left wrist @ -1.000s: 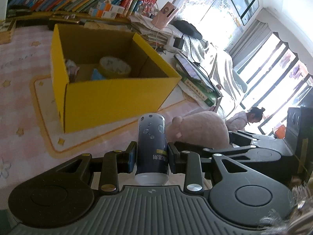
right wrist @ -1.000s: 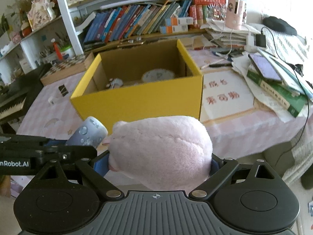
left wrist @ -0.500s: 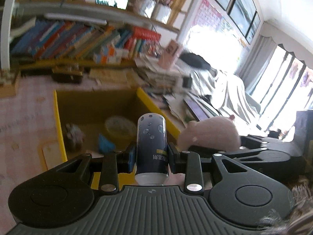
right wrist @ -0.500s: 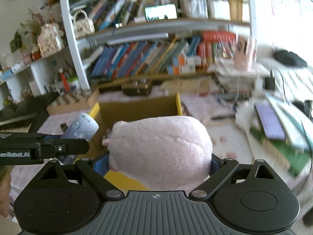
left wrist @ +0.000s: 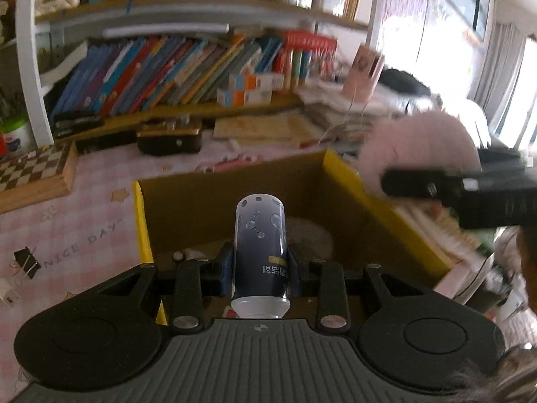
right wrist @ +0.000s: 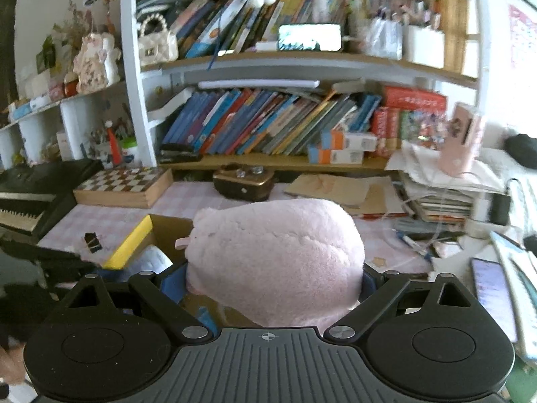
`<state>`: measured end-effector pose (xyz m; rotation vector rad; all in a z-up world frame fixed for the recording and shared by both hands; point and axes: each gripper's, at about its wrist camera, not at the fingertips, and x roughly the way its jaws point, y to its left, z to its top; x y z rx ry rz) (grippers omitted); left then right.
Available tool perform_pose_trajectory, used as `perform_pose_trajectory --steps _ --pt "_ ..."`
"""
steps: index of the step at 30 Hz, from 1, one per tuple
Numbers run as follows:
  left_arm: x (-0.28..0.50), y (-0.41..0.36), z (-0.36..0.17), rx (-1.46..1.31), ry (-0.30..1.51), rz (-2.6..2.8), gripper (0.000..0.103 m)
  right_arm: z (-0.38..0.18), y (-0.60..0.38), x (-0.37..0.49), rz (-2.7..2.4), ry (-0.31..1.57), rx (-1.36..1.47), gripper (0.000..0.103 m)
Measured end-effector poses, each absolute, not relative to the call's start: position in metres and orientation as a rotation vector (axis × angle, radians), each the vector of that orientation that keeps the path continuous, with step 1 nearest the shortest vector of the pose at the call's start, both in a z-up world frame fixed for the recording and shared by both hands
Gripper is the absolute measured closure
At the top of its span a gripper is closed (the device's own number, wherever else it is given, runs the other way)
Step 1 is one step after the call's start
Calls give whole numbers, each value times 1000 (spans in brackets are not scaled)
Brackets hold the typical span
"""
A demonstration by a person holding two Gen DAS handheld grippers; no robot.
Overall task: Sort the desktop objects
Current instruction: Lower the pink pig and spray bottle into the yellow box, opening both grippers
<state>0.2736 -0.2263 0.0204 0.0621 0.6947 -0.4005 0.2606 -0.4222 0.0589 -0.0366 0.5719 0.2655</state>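
Observation:
My left gripper is shut on a dark blue bottle with a white cap end toward the camera. It holds the bottle above the open yellow cardboard box. My right gripper is shut on a pink plush toy, also over the box, whose yellow corner shows at lower left. The plush and right gripper show blurred at the right of the left wrist view. A round tape roll lies inside the box.
A bookshelf full of books stands behind the pink tablecloth. A chessboard box, a dark case, paper stacks, a phone and a binder clip lie around the box. A keyboard is at the left.
Both grippers have risen and moved forward with their loads, from in front of the box to above its opening. The views now tilt up toward the bookshelf.

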Motion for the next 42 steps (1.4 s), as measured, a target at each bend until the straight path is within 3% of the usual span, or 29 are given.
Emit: perform_pose_trajectory --steps 11,24,32,35,38,40,42 --pt "288 -250 -24 192 810 -396 73 25 -372 325 415 759 -104 8" --pt "285 -251 -28 160 829 -389 74 -14 -326 369 504 1013 -155 8" --pt "282 -252 -26 171 808 -379 72 -24 -332 374 475 1019 -96 4" --pt "280 -252 -23 178 791 -382 63 -20 -334 372 466 998 -107 4" --pt "274 -252 -15 172 759 -395 47 -7 -340 365 485 949 -102 3" --pt "270 -252 -9 173 728 -392 30 4 -345 359 489 905 -94 2" --pt "264 -251 -3 176 693 -384 26 17 -350 351 492 855 -79 2"
